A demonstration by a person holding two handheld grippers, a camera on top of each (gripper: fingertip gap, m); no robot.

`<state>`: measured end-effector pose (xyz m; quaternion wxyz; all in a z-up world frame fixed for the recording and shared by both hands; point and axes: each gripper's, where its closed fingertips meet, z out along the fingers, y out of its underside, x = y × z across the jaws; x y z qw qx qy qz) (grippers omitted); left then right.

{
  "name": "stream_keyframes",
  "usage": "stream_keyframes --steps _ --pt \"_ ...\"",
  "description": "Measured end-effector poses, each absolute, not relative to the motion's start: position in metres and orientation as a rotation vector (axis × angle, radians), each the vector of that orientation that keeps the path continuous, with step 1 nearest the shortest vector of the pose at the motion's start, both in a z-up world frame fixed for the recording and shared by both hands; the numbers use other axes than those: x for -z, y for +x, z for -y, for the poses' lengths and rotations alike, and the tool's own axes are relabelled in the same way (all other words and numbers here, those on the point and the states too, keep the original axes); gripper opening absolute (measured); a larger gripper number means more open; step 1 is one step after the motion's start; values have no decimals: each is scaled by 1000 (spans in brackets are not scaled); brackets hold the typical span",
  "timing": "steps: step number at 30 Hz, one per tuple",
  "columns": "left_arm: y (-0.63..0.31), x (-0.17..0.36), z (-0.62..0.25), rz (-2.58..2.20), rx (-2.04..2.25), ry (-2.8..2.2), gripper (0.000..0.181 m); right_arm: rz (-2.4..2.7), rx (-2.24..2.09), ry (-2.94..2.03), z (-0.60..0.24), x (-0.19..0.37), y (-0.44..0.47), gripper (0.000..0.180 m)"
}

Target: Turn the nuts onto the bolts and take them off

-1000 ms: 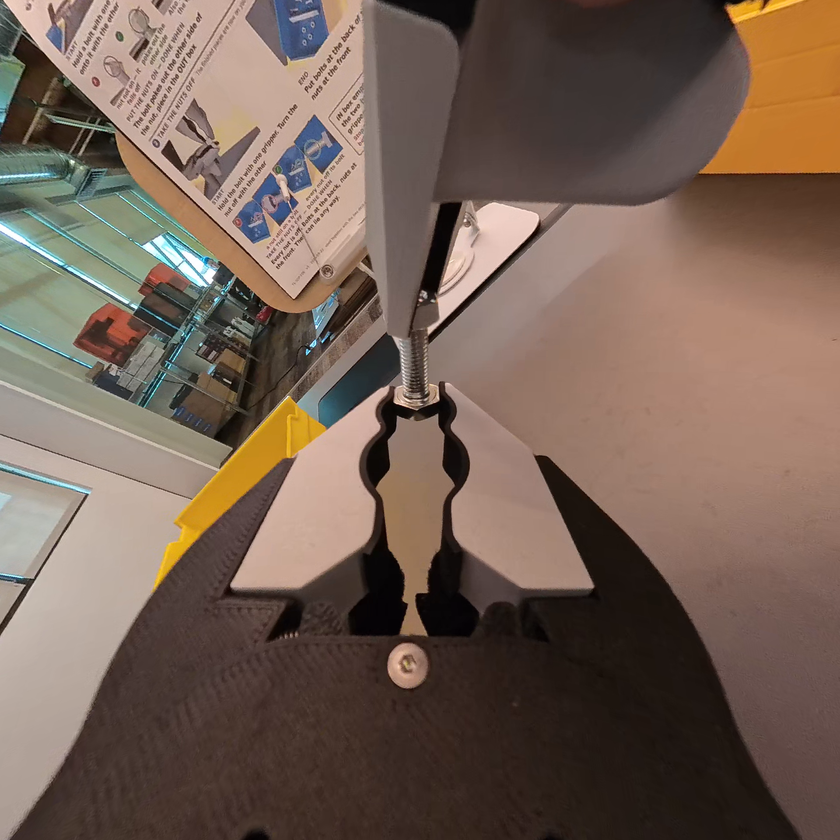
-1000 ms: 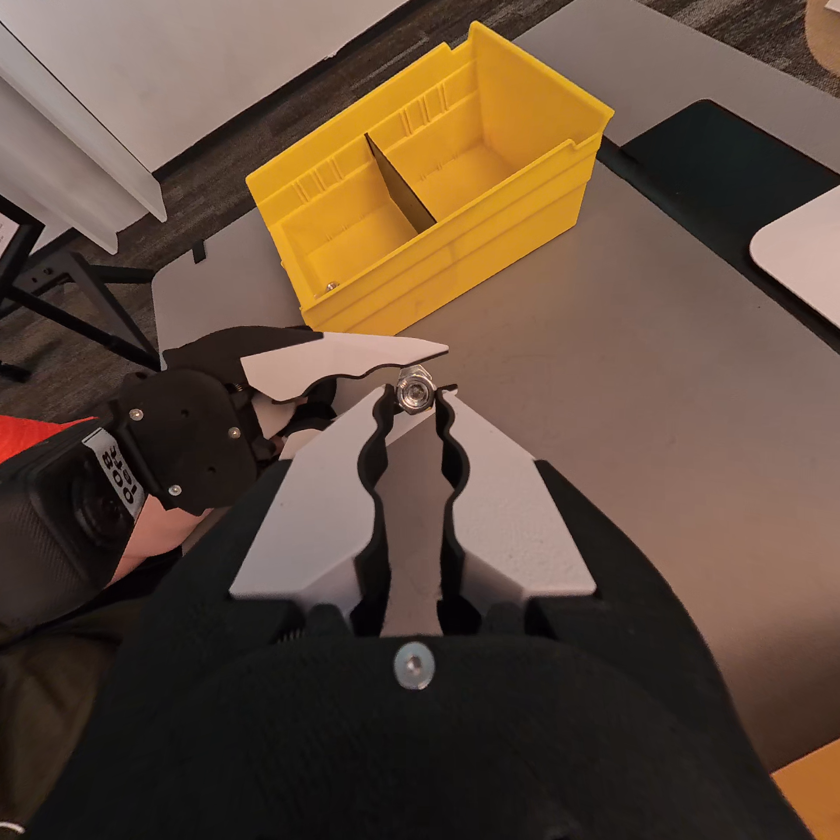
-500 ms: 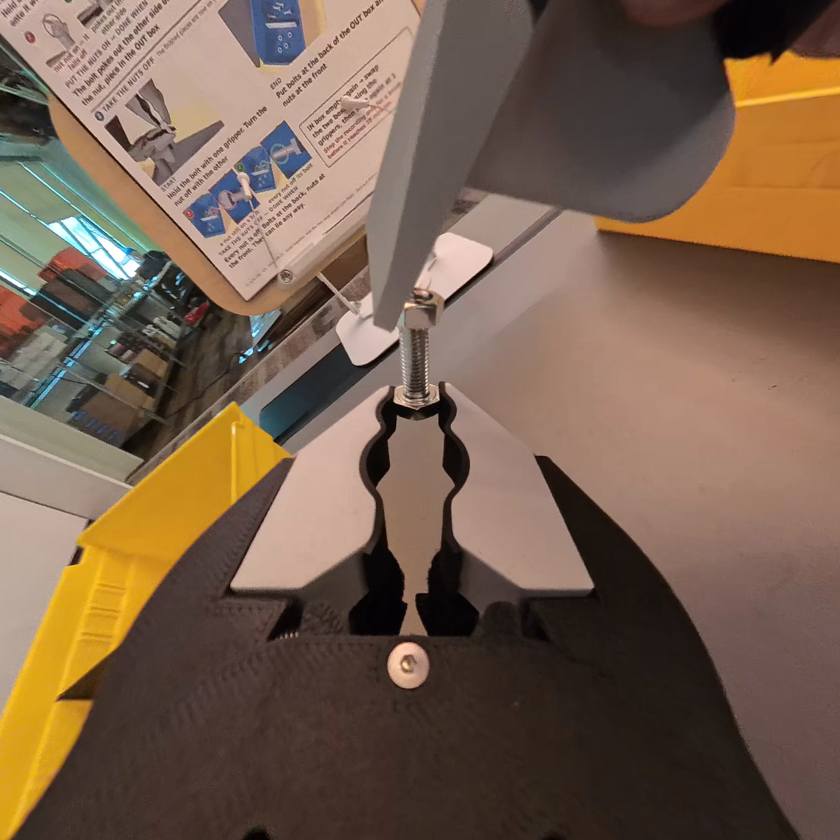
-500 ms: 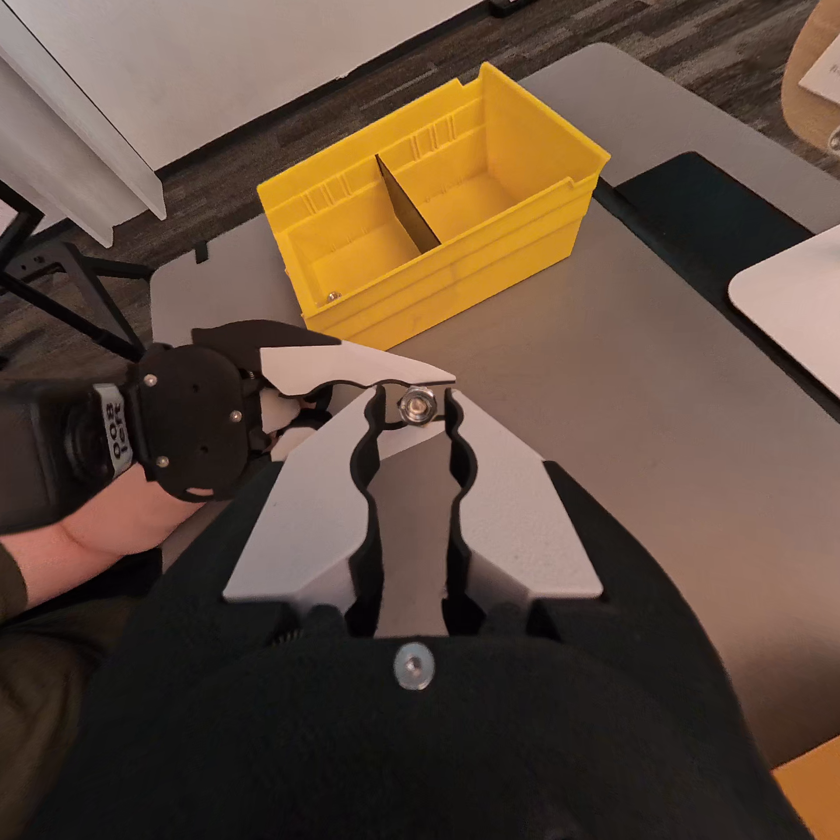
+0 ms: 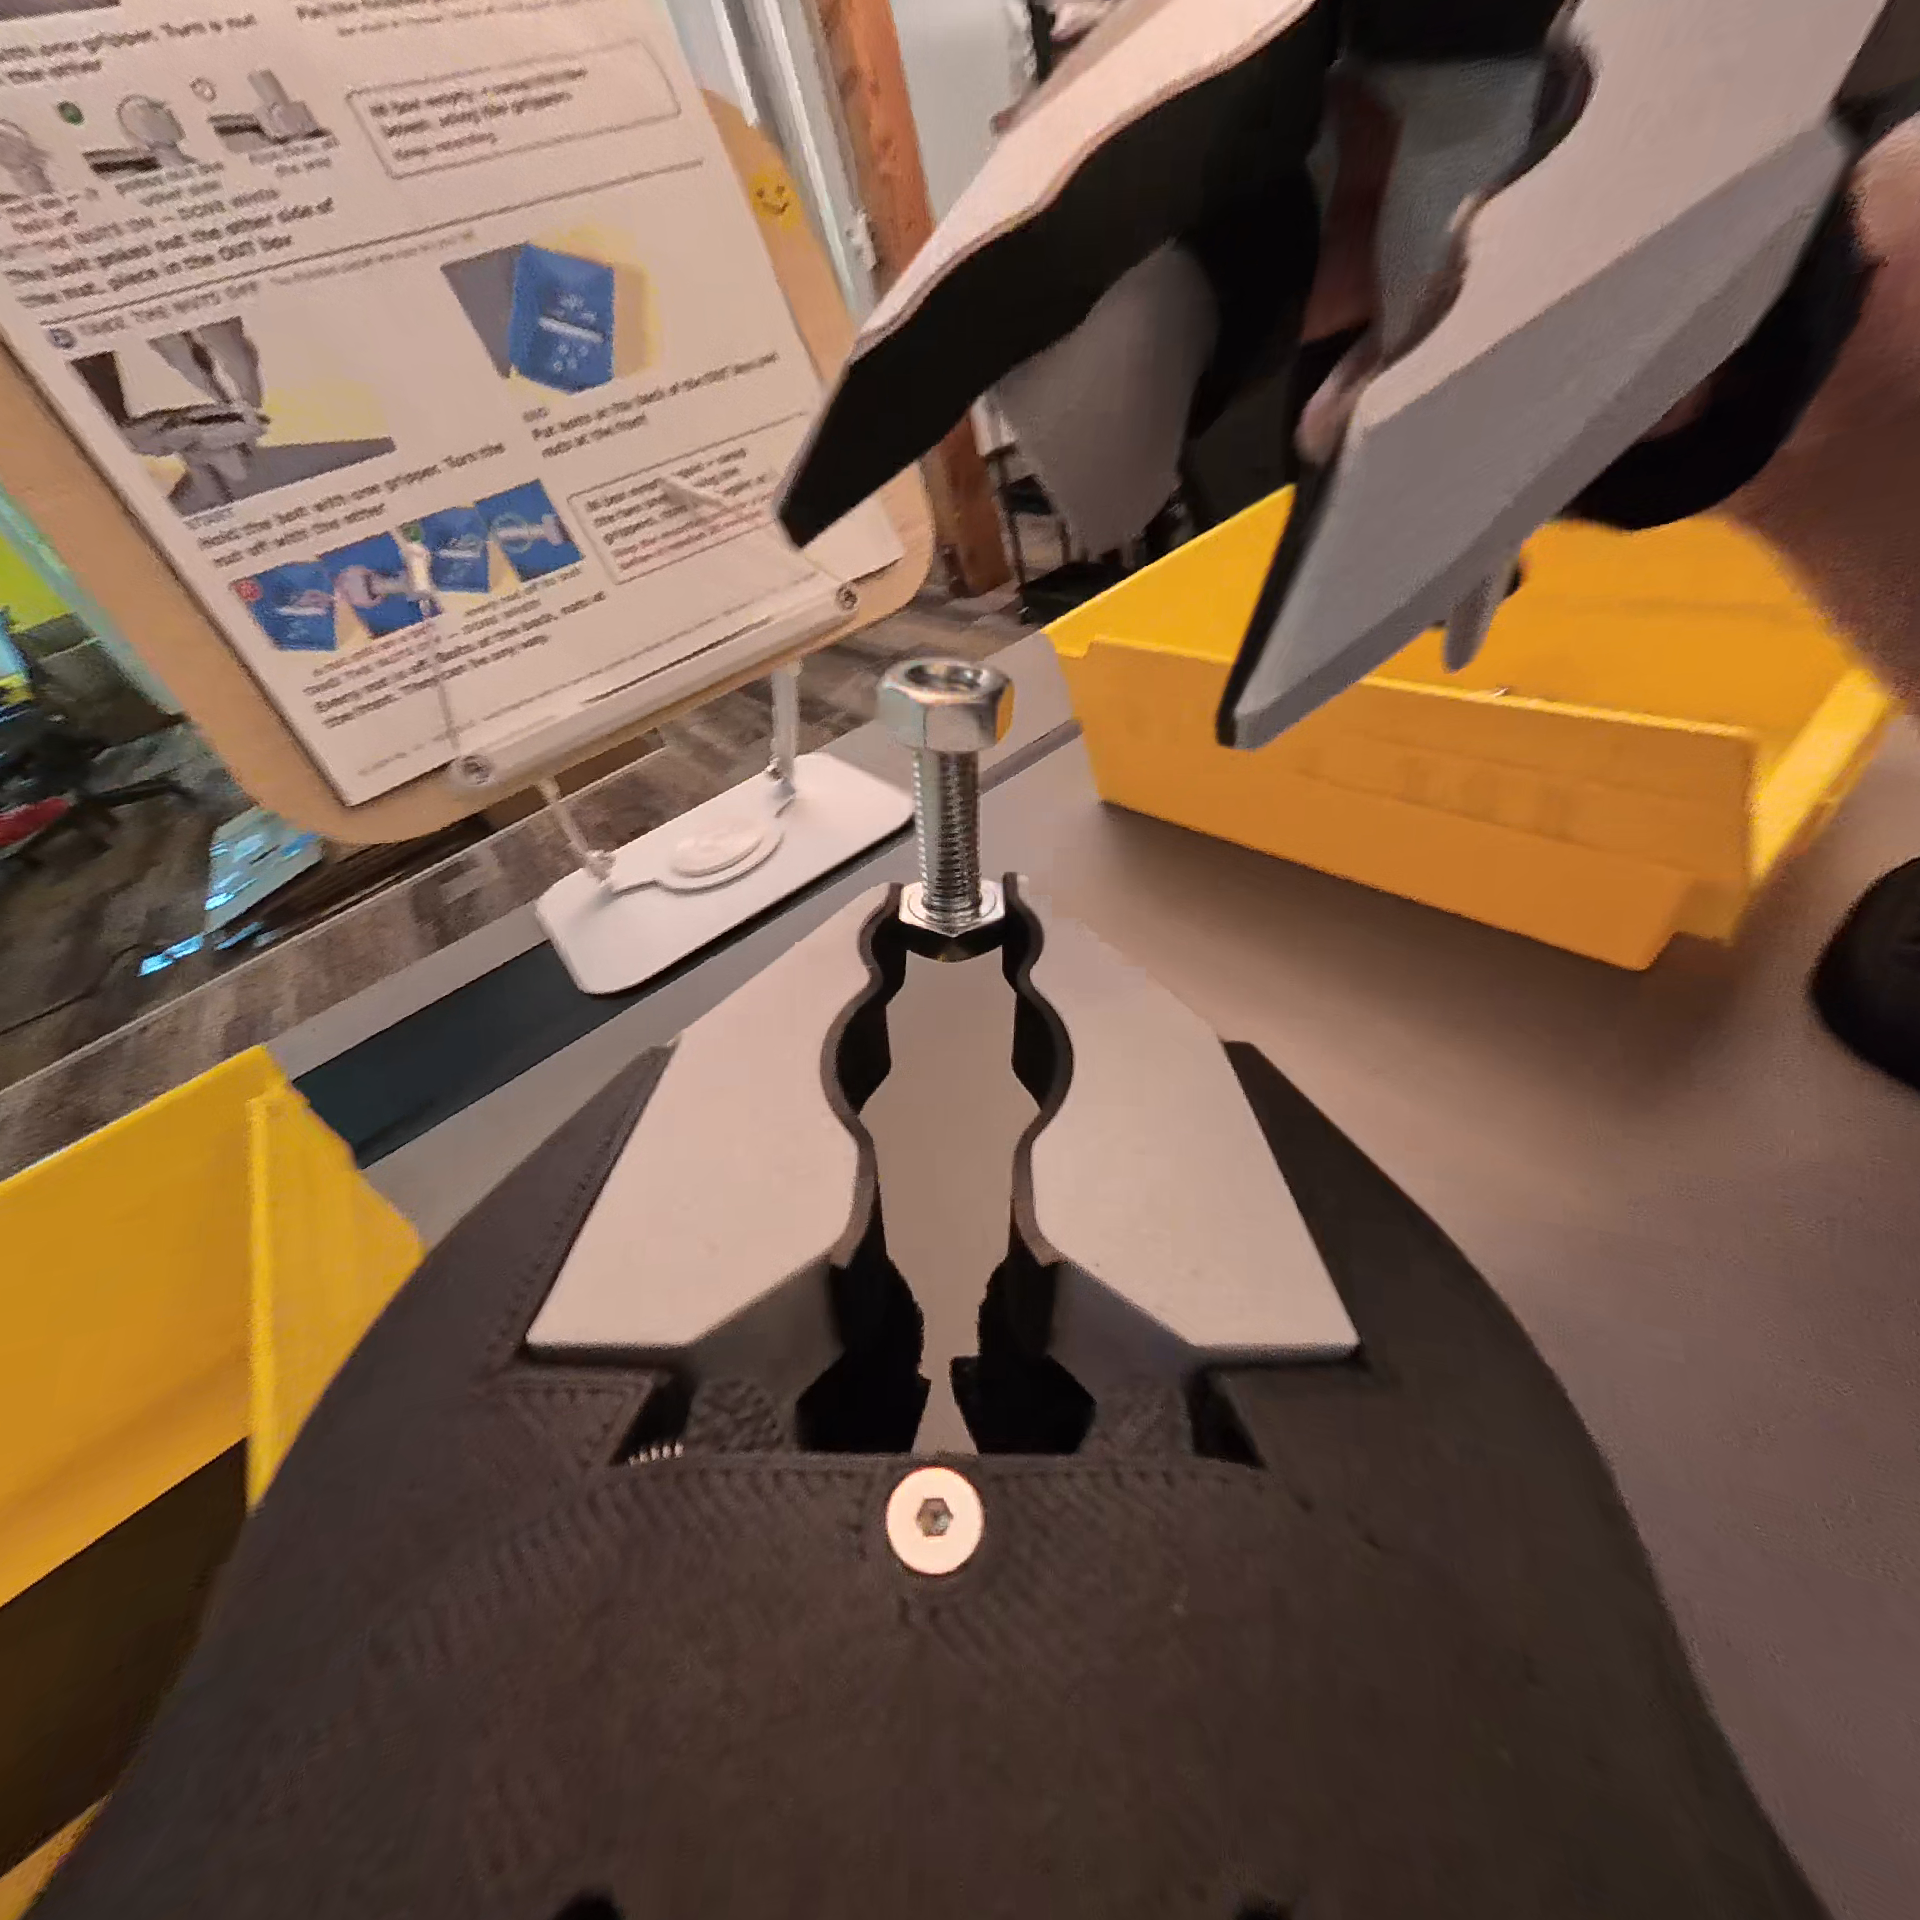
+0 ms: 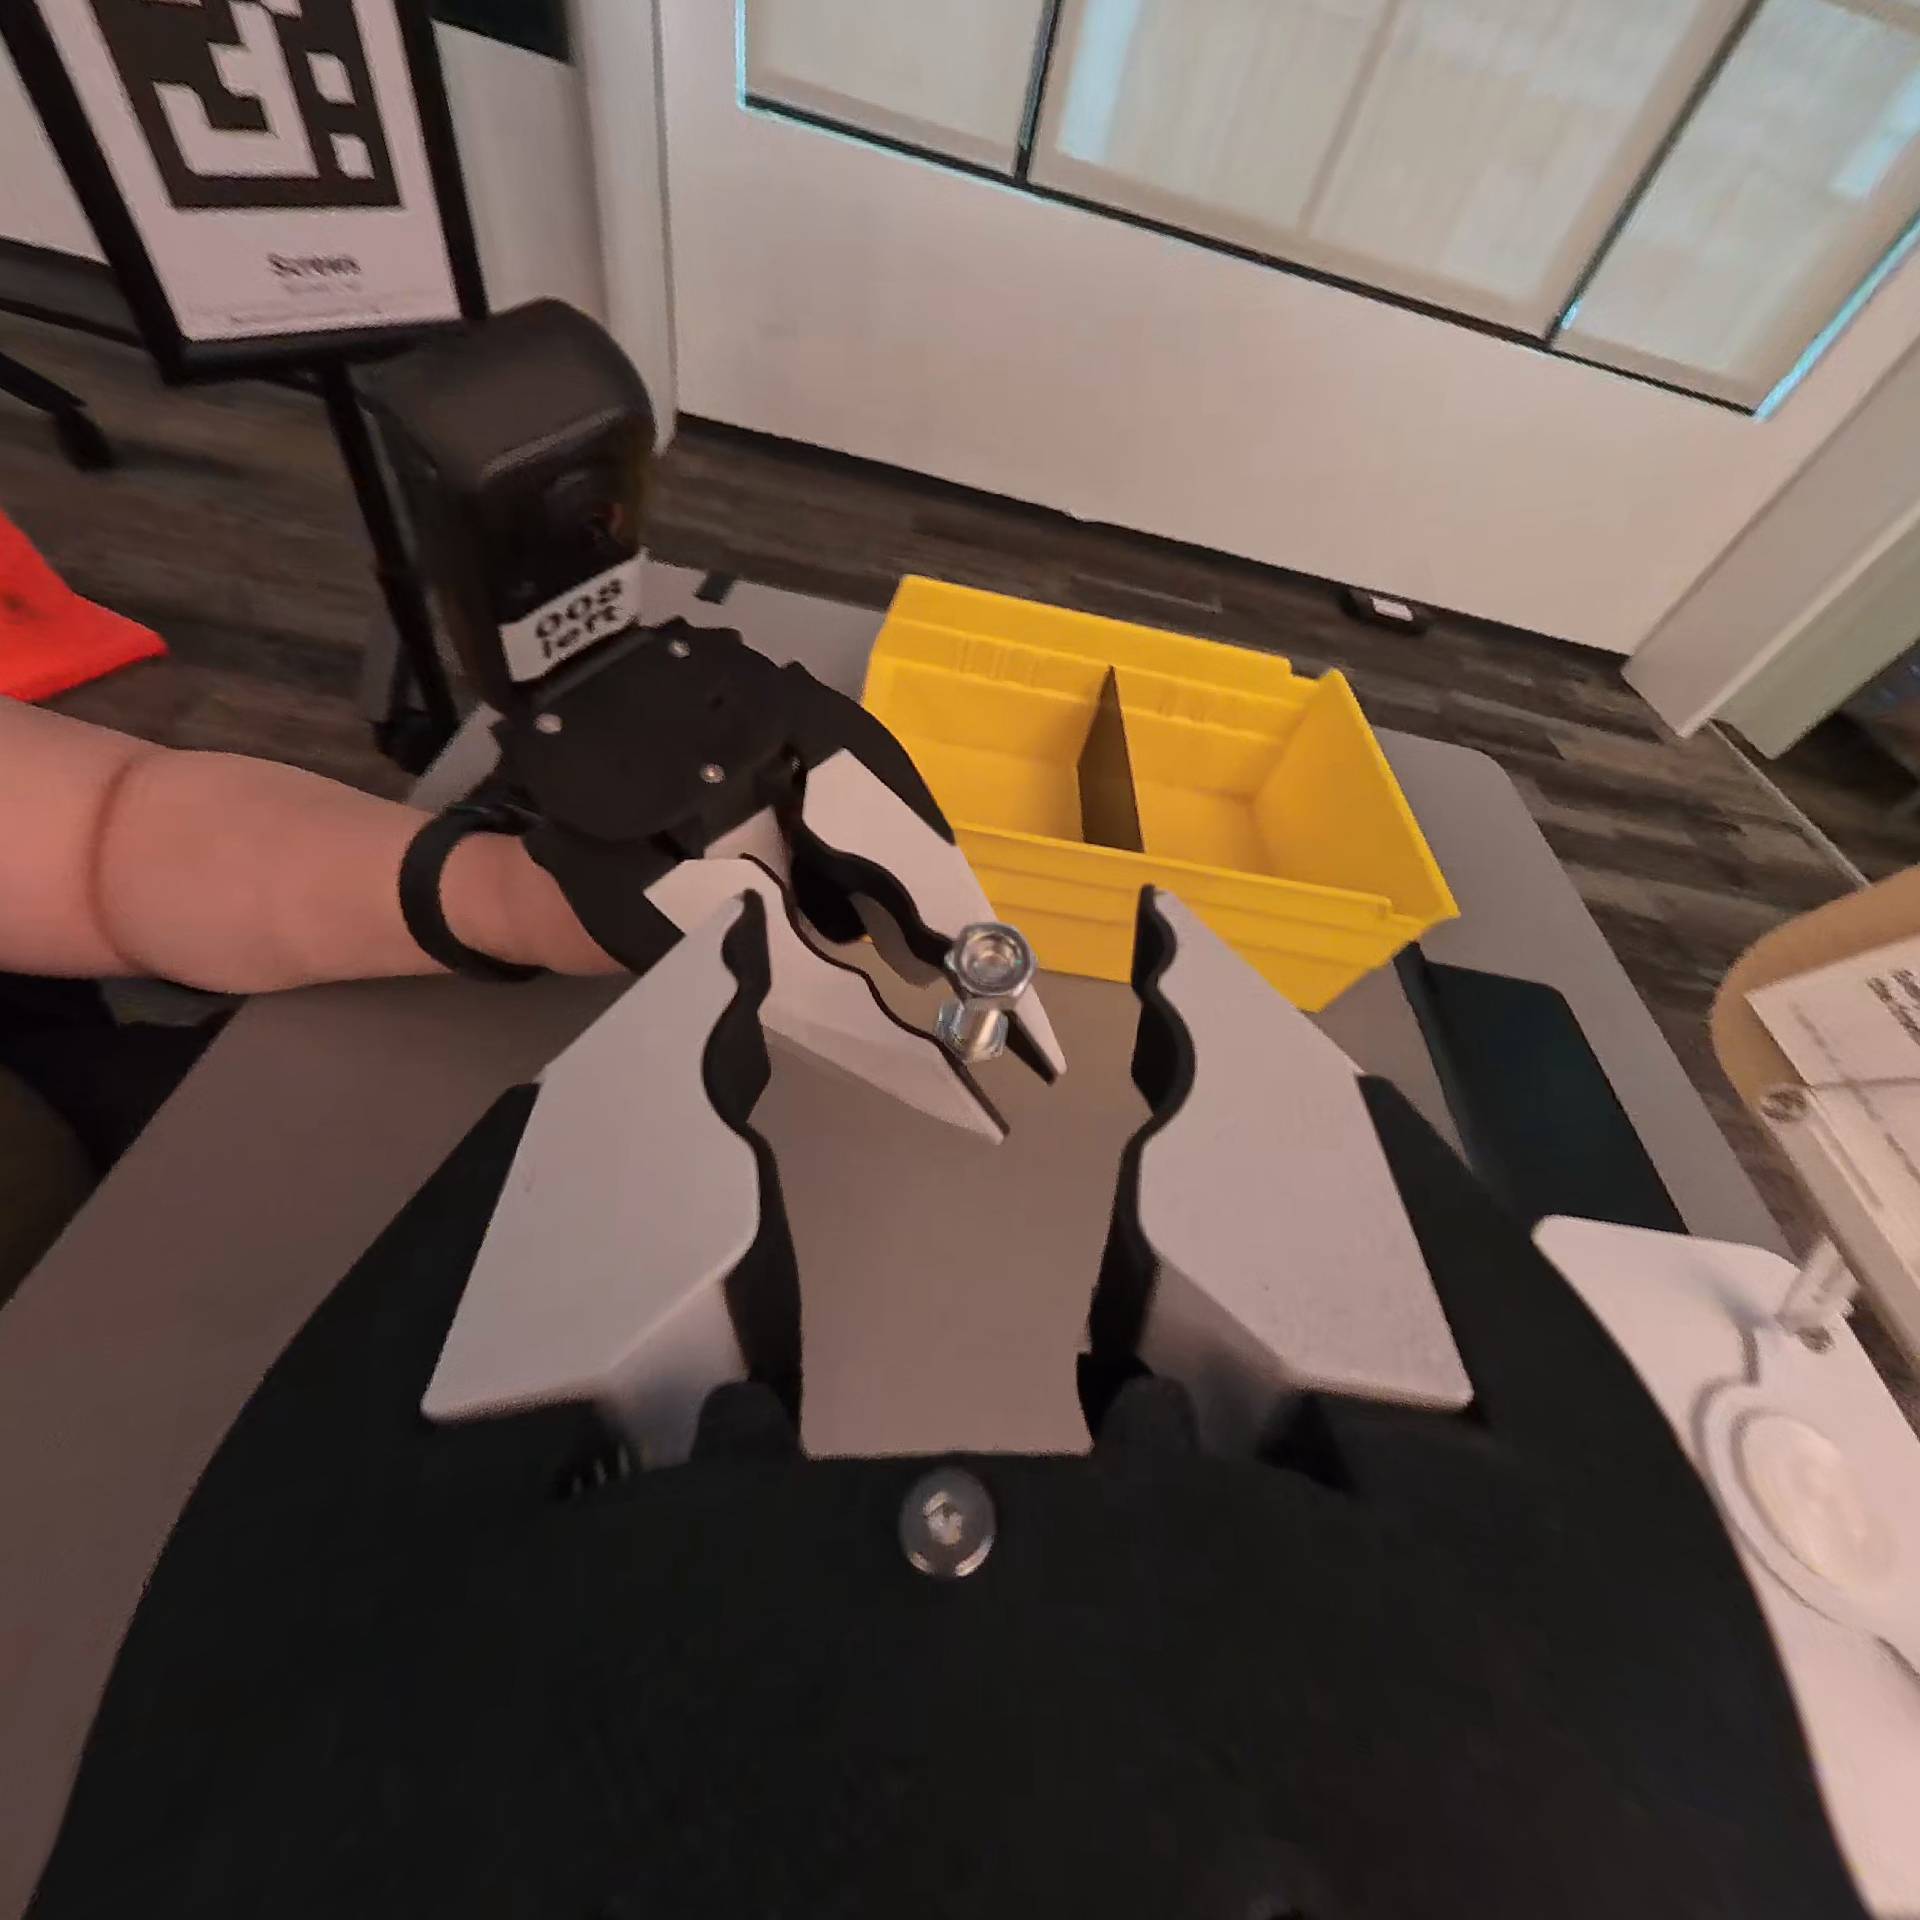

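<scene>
While my left gripper [image 5: 951, 914] clamped the nut [image 5: 950, 910], my right gripper [image 6: 945, 925] stood spread and empty near the bolt [image 5: 944, 764], whose small, rigid, slick steel seemed best gripped across its hex-head flats.

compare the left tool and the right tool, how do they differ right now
The left tool is shut on the small silver hex nut, with the silver threaded bolt standing up from it; the right tool is open and empty. Both have pale grey fingers on black bodies.

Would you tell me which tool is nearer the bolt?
Left. The left tool grips the nut on the bolt; the right tool is open, clear of it.
</scene>
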<state>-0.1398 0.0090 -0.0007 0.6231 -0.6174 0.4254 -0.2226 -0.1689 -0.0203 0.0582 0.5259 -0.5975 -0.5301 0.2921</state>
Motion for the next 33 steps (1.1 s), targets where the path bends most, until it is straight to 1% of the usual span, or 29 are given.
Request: stream_keyframes --steps 1,4,6,10,13,20,21,22,28,33 --pt "-138 -2 -6 -975 554 -1408 16 1269 -727 -1415 23 -60 -170 69" --pt "-134 -12 5 -971 675 -1360 16 1258 -770 -1381 25 -65 -170 59" --pt "-133 -18 12 -966 755 -1329 16 1247 -816 -1336 29 -72 -168 45" --pt "-131 -31 26 -963 923 -1270 16 1241 -970 -1284 42 -82 -165 42" --pt "-133 -36 31 -954 998 -1248 16 1247 -985 -1264 44 -83 -164 39" --pt "-129 -33 34 -988 983 -1245 16 1226 -1017 -1297 39 -78 -170 31" --pt "-129 -32 34 -994 977 -1249 16 1230 -1018 -1297 40 -77 -171 26" --pt "-128 -31 34 -997 968 -1251 16 1247 -1022 -1300 42 -75 -172 16" --pt "-131 -32 29 -975 917 -1260 16 1212 -1003 -1336 35 -74 -173 15" --pt "-143 -30 10 -899 749 -1308 16 1115 -936 -1388 20 -73 -182 15"
